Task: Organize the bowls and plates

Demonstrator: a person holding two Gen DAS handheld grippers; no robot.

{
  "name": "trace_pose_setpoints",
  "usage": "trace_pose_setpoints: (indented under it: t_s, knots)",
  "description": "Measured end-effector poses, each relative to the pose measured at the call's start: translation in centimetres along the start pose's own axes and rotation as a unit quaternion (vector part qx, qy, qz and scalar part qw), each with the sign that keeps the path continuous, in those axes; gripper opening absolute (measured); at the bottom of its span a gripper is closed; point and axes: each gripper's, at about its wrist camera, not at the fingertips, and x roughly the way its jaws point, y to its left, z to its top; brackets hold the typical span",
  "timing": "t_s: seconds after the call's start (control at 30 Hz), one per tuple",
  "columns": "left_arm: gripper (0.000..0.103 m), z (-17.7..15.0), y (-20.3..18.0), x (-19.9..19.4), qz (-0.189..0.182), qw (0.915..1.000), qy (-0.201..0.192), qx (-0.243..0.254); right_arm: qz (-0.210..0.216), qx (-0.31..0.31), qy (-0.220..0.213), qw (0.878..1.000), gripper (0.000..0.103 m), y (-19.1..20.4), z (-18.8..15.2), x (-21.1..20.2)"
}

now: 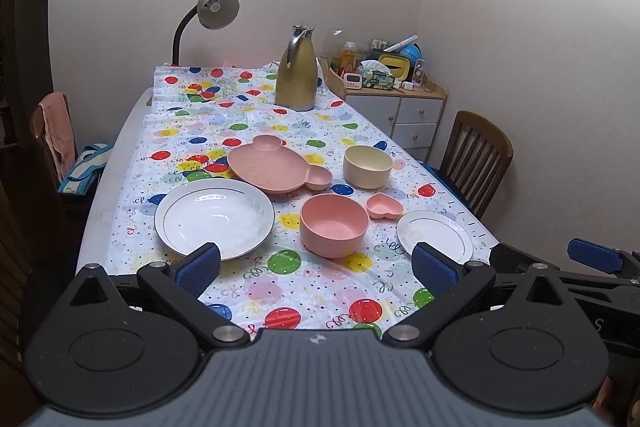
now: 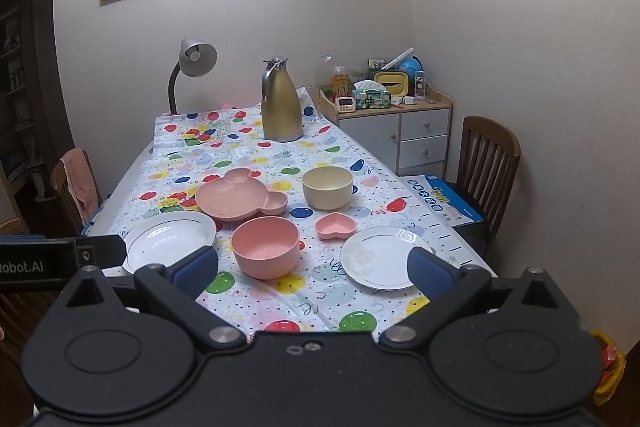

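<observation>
So both my tools are hanging over the near edge of the surface right now, nothing in either one. Left tool [image 1: 316, 267] has its jaws spread wide, right tool [image 2: 312, 267] same deal, wide open and empty.

Closest to the left tool is the big white deep plate [image 1: 214, 217], just past its left fingertip. Closest to the right one is the small white plate [image 2: 380, 257], with the right fingertip overlapping its near edge in view, though I can't tell if it actually touches. Between them sits the pink bowl [image 2: 265, 247], dead centre. Behind that, the little pink heart dish [image 2: 335, 225], the pink bear-shaped plate [image 2: 240, 197] and the cream bowl [image 2: 327, 187] further back. All apart from each other on the balloon tablecloth [image 2: 280, 303], except the bear plate, which seems to overlap the deep plate's far rim. Nothing stacked yet.

Handling guess: the two white ones look like glazed ceramic, so heavier, slick and chippable. I'd pinch them on the rim, pads above and below the lip, and set them down gently. The pink and cream stuff looks matte, probably light plastic or fibre, stiff and forgiving. Bowls I'd take by the wall, one finger inside, one outside.

The tablecloth looks thin and slidey, so dragging anything could bunch it. The gold jug [image 2: 281, 103] at the far end is well out of the way.
</observation>
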Motion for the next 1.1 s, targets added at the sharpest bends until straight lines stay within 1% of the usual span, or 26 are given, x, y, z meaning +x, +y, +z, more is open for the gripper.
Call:
trace_pose_setpoints:
  t_s: [0.47, 0.73, 0.83, 0.97, 1.1]
  knots:
    - [0.102, -0.2, 0.2, -0.2, 0.001, 1.0, -0.004, -0.001, 0.0, -0.001, -0.007, 1.0, 0.101, 0.7, -0.2, 0.1]
    - [0.102, 0.5, 0.5, 1.6, 0.01, 0.9998, 0.015, -0.01, 0.004, -0.003, 0.002, 1.0, 0.101, 0.5, 0.1, 1.2]
    - [0.102, 0.8, 1.0, 3.2, 0.02, 0.9993, 0.027, -0.019, 0.01, -0.005, 0.01, 1.0, 0.102, 0.6, 0.3, 2.4]
    - [0.102, 1.4, 2.8, 6.0, 0.043, 0.9971, 0.044, -0.044, 0.025, -0.022, 0.026, 0.999, 0.103, 1.0, 0.6, 5.0]
    - [0.102, 2.0, 5.4, 8.8, 0.083, 0.9923, 0.056, -0.073, 0.053, -0.048, 0.05, 0.996, 0.103, 2.1, 1.4, 8.7]
